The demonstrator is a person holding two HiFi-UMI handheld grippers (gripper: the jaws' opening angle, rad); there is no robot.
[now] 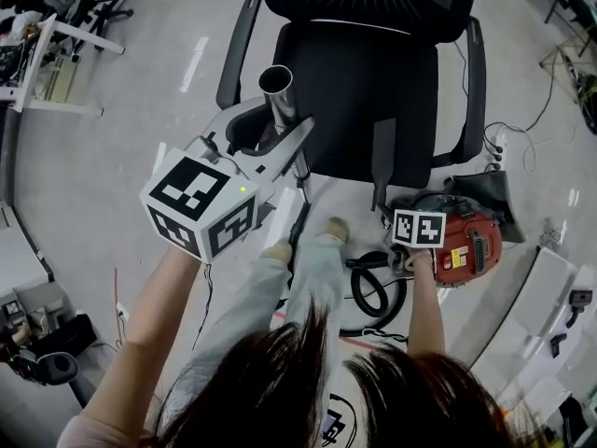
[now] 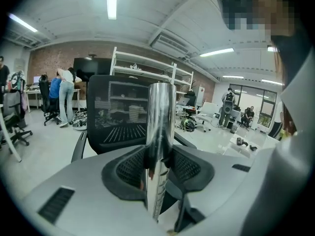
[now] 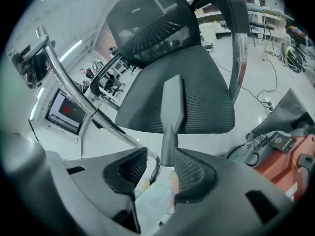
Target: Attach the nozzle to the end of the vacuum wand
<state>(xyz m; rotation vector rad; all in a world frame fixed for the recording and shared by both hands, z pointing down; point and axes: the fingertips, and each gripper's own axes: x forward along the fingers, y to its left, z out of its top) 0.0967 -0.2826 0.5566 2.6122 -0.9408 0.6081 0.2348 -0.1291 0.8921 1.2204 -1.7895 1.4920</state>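
A black mesh office chair [image 1: 359,91] stands on the pale floor [image 1: 121,138] and fills the top of the head view. To its lower right, on the floor, sits the red vacuum cleaner [image 1: 469,246], with its black hose [image 1: 371,294] looped beside it. The chrome vacuum wand [image 1: 277,87] rises upright in front of the chair, its open end uppermost. The left tool [image 2: 158,167] is clamped on the wand, both dark pads pressed against the tube. The right tool [image 3: 162,168] points steeply down near the vacuum cleaner with its jaws standing wide. The grey nozzle [image 3: 171,112] leans against the front of the chair seat, flat end up. Its round base stands between those jaws, close to the right pad and clear of the left one.
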